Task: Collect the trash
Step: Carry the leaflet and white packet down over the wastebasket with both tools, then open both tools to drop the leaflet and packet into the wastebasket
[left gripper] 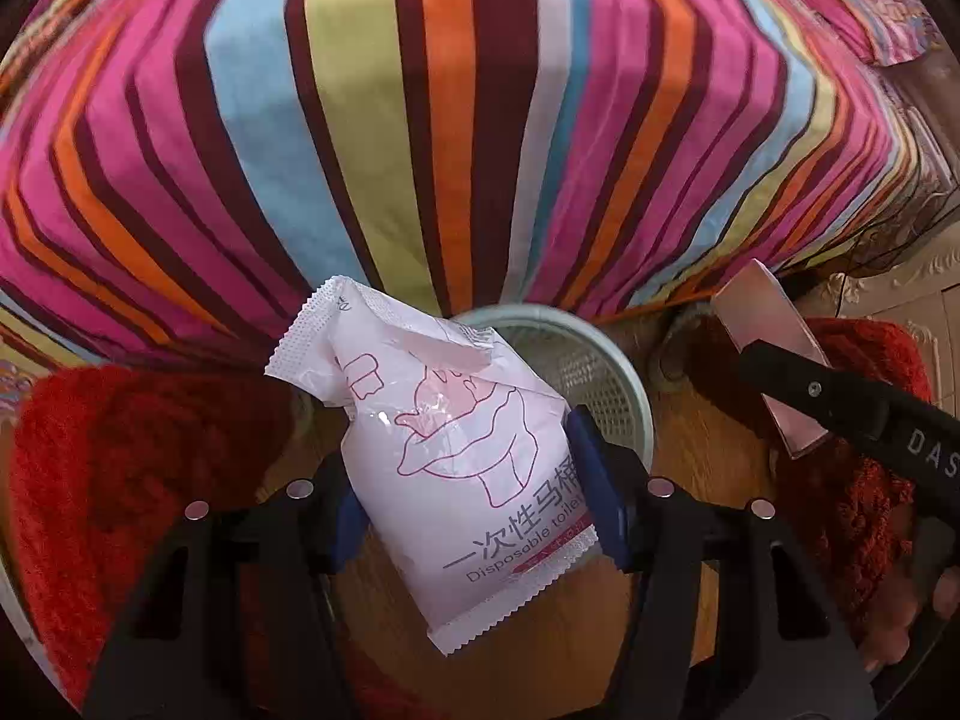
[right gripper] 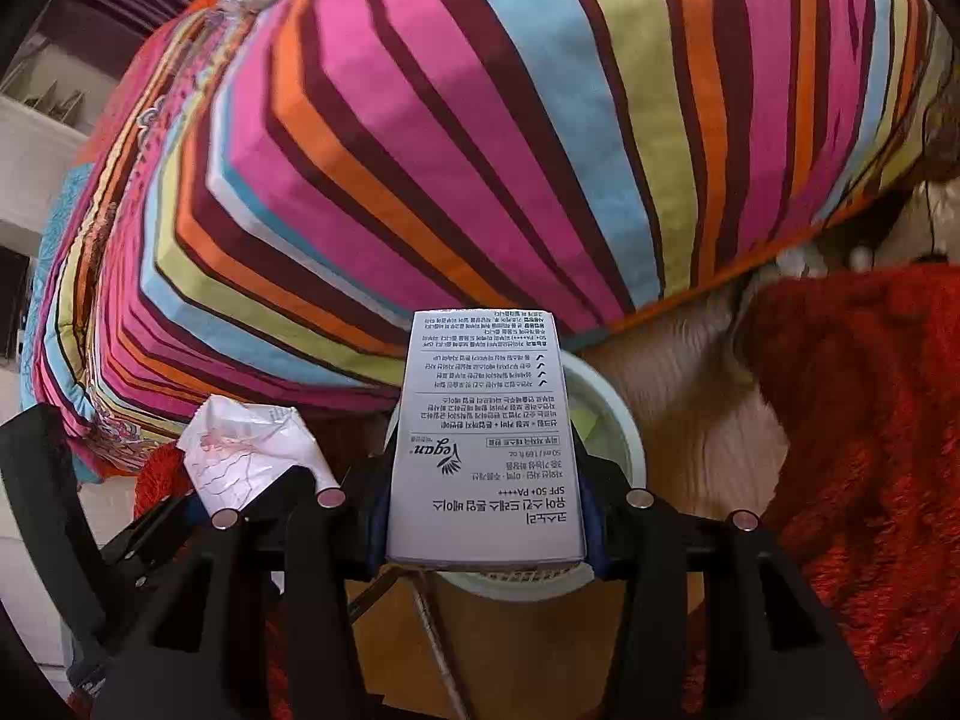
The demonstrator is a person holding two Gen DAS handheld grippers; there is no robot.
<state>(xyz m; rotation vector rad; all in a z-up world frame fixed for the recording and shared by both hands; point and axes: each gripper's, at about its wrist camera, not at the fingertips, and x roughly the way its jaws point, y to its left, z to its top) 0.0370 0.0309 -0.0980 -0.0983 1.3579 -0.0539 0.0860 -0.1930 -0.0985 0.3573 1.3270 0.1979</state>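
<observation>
2 grippers, each clamping 1 piece of trash above the waste basket.
Left gripper [left gripper: 474,498] pinches the white packet [left gripper: 462,450]; right gripper [right gripper: 486,498] grips the printed carton [right gripper: 486,444] — mesh basket [left gripper: 630,384] just ahead, below both.

Packet [left gripper: 462,456]: white, pink line drawing, grey text, in the black left gripper [left gripper: 474,480] with blue pads [left gripper: 600,480]. Box [right gripper: 486,438]: pale grey, black print. Ahead of both: bin [left gripper: 606,372] pale green; bedspread [left gripper: 420,120] striped pink, orange, maroon, blue, lime. Rug [right gripper: 870,420] red.
</observation>
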